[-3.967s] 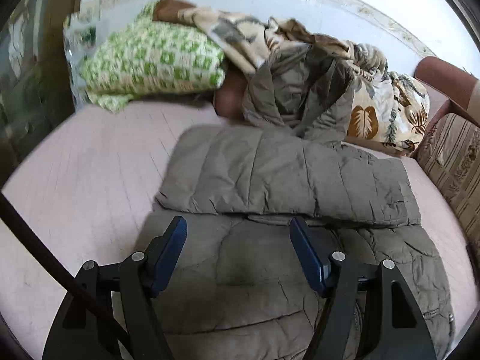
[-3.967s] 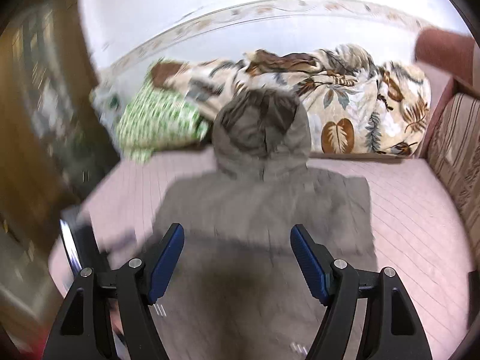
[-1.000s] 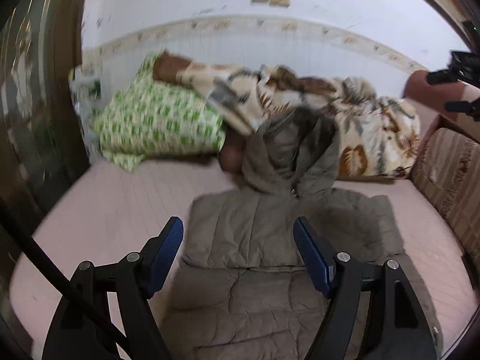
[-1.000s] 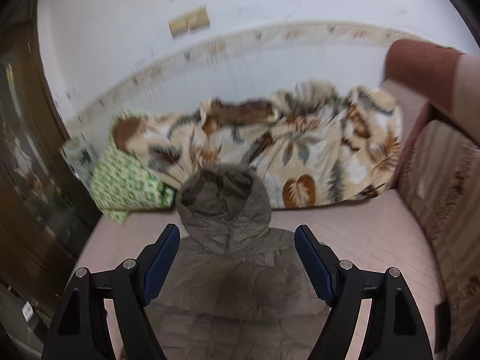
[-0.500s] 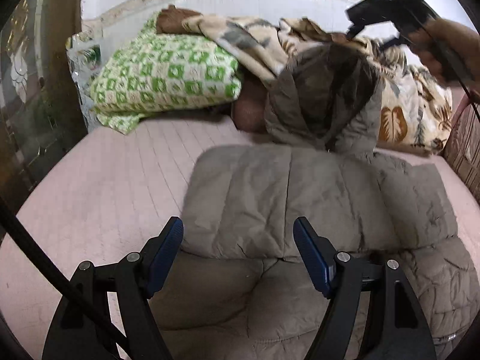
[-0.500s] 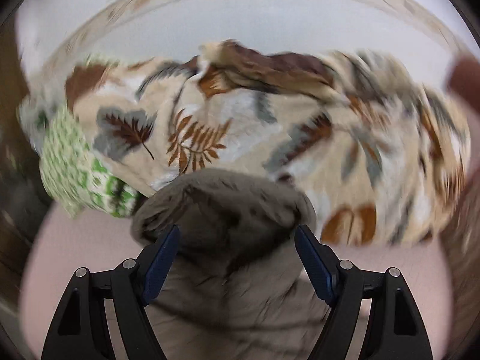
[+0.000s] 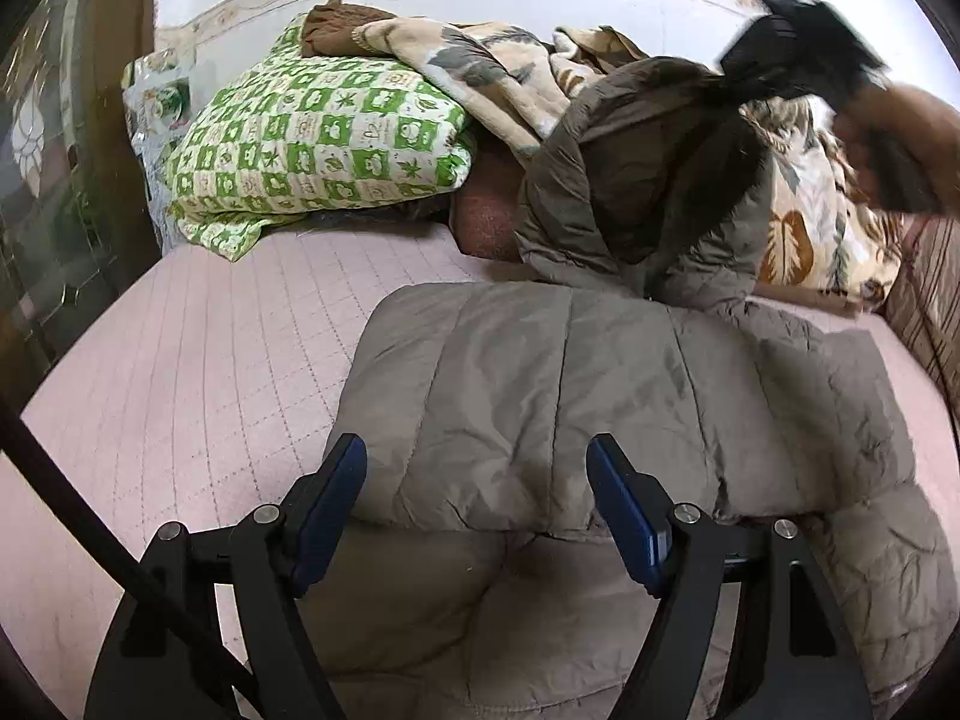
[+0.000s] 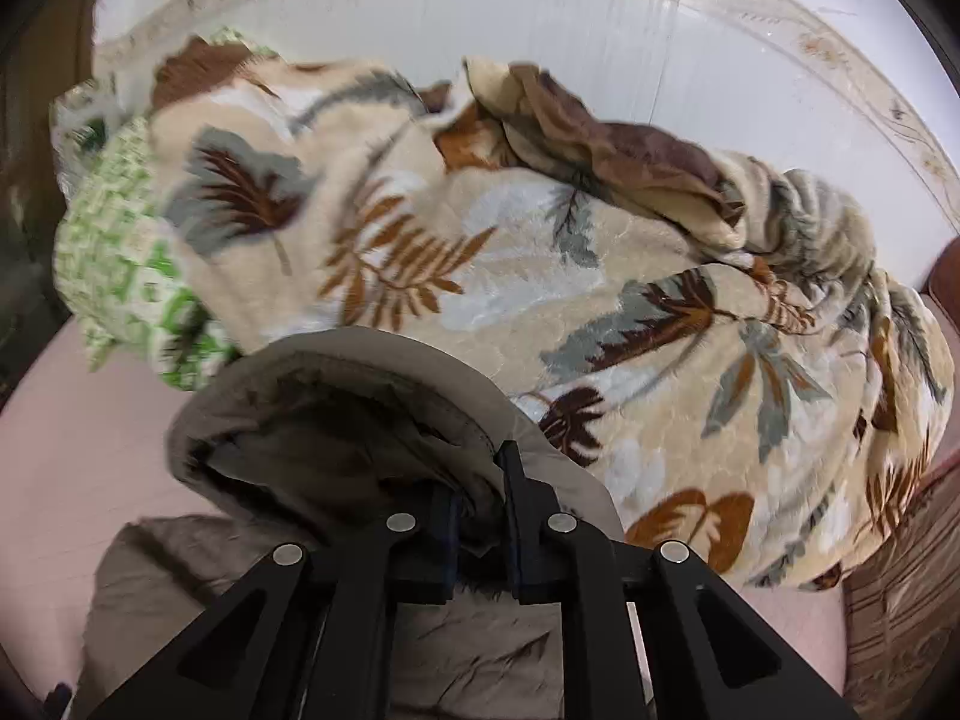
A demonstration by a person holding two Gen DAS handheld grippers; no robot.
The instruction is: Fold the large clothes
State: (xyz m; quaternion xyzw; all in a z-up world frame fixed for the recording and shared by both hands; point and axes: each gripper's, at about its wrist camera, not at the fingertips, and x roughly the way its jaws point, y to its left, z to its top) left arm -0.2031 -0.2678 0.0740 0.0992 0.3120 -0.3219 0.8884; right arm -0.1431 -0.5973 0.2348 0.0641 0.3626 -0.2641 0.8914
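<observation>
A grey-brown padded jacket (image 7: 600, 396) lies on the pink quilted bed (image 7: 198, 360), its sleeves folded across the body. Its hood (image 7: 648, 180) stands up against the bedding behind. My left gripper (image 7: 477, 498) is open and hovers just above the folded sleeve near the jacket's lower part. My right gripper (image 8: 480, 516) is shut on the hood's rim (image 8: 372, 384); it also shows at the top right of the left wrist view (image 7: 798, 54), held by a hand.
A green checked pillow (image 7: 318, 138) and a beige leaf-print blanket (image 8: 540, 252) are piled along the white wall behind the hood. A striped brown sofa arm (image 7: 930, 294) borders the right. A dark wooden frame (image 7: 102, 120) stands at the left.
My right gripper has gone from open above the hood to shut on its rim. My left gripper has moved a little lower and closer over the folded sleeve, still open.
</observation>
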